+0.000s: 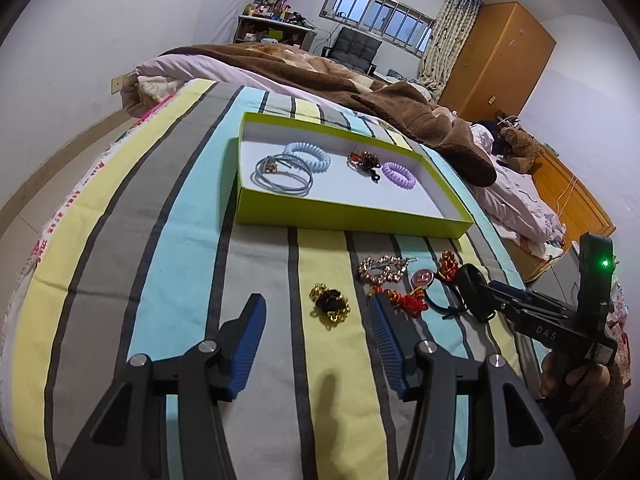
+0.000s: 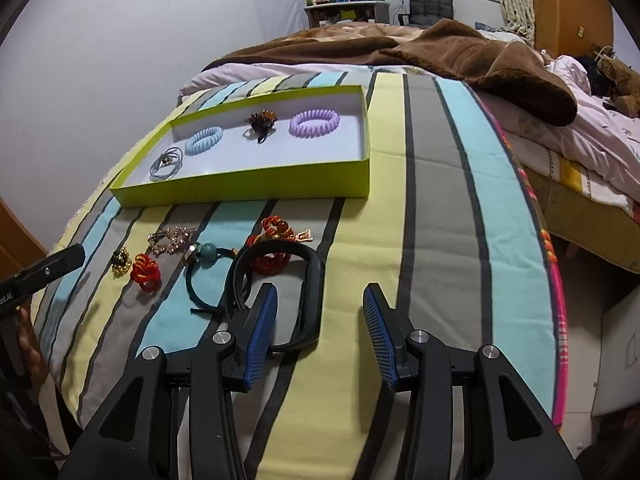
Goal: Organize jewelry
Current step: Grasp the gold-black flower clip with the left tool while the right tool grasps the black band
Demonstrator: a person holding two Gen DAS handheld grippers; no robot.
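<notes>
A green tray (image 1: 348,216) (image 2: 260,188) with a white floor sits on the striped bedspread. It holds a light blue spiral tie (image 1: 308,158), grey ties (image 1: 282,176), a brown clip (image 1: 364,160) and a purple spiral tie (image 2: 315,121). Loose pieces lie in front of it: a gold-and-black piece (image 1: 330,306) (image 2: 121,262), a rose-gold clip (image 1: 382,270), red knots (image 2: 146,270), a teal bead tie (image 2: 208,256) and a black band (image 2: 316,264). My left gripper (image 1: 315,300) is open just short of the gold-and-black piece. My right gripper (image 2: 320,290) is open, its left finger over the black band.
A brown blanket (image 2: 480,64) and pink bedding are bunched behind the tray. A teddy bear (image 1: 520,146) lies at the far right. The bed's edge (image 2: 556,280) drops to the floor on the right in the right wrist view. A wooden wardrobe (image 1: 500,56) stands at the back.
</notes>
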